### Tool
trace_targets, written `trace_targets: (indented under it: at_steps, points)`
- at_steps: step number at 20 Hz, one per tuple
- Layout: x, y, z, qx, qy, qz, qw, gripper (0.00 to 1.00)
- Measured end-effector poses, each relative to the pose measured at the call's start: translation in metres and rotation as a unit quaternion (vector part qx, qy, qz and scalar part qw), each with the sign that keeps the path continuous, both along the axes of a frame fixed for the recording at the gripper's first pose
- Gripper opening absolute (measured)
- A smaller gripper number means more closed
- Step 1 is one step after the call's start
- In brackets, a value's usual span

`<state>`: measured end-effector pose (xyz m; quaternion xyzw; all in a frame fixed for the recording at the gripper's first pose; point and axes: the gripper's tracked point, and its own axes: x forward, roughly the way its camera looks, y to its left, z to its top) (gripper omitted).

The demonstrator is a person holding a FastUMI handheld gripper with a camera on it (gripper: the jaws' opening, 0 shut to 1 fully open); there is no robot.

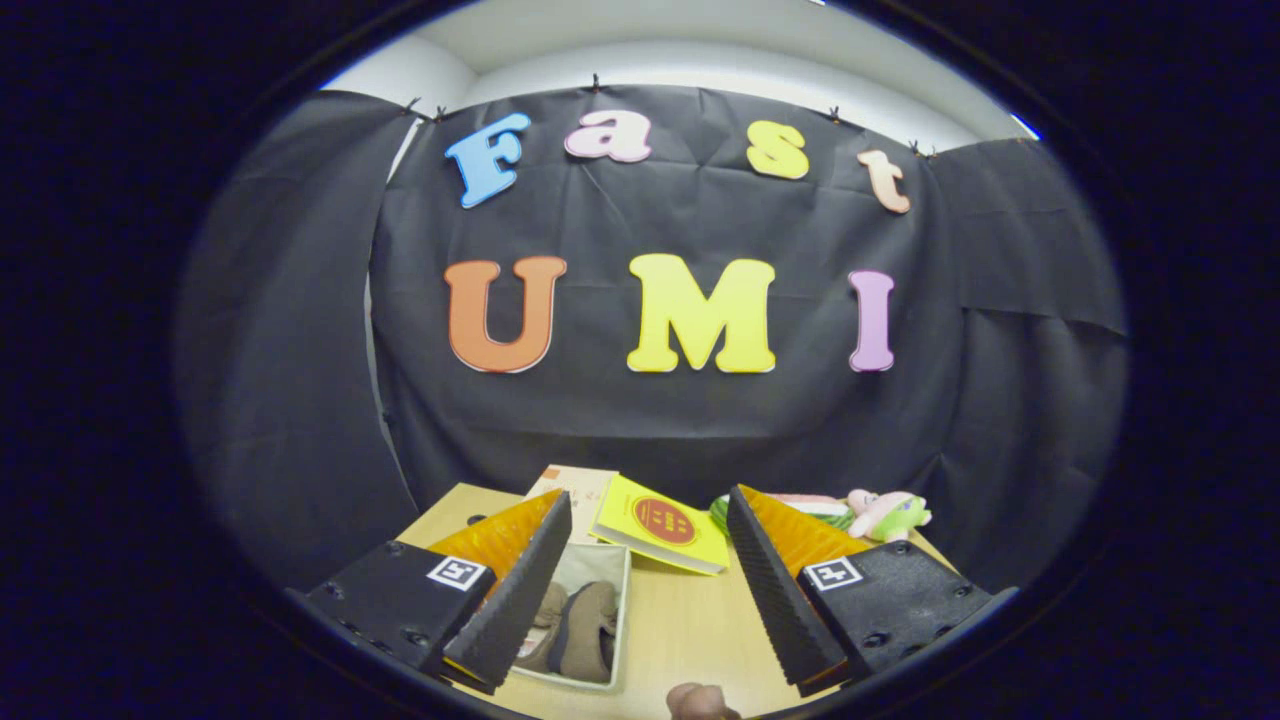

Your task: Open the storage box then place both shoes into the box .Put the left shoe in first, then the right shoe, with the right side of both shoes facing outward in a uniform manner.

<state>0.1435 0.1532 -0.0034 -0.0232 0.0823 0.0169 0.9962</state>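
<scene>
My gripper (650,590) stands open above the wooden table (690,625), its two fingers spread wide with nothing between them. A pale storage box (620,610) lies open on the table just inside the left finger (520,590), which hides part of it. Two brown shoes (585,630) lie side by side inside the box. Their toes point away from me, as far as I can tell.
A yellow book (662,525) lies tilted just beyond the box, over a pale book (580,490). A plush toy (885,512) in pink and green rests at the table's far right. A small brown rounded object (700,702) sits at the near edge.
</scene>
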Motion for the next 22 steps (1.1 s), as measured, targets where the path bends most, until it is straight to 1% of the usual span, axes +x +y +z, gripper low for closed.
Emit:
trace_targets:
  at_steps: [3,9,12,18,22]
  points:
    - [-0.025,-0.019,0.018,-0.012,-0.034,-0.017,0.999,1.00]
    - [-0.075,-0.036,0.032,0.000,-0.085,-0.020,0.996,1.00]
    - [-0.095,-0.035,0.031,0.001,-0.091,-0.002,0.996,1.00]
    - [-0.116,-0.065,0.013,0.019,-0.098,-0.006,0.995,1.00]
    - [-0.130,-0.070,0.010,0.046,-0.107,0.010,0.993,1.00]
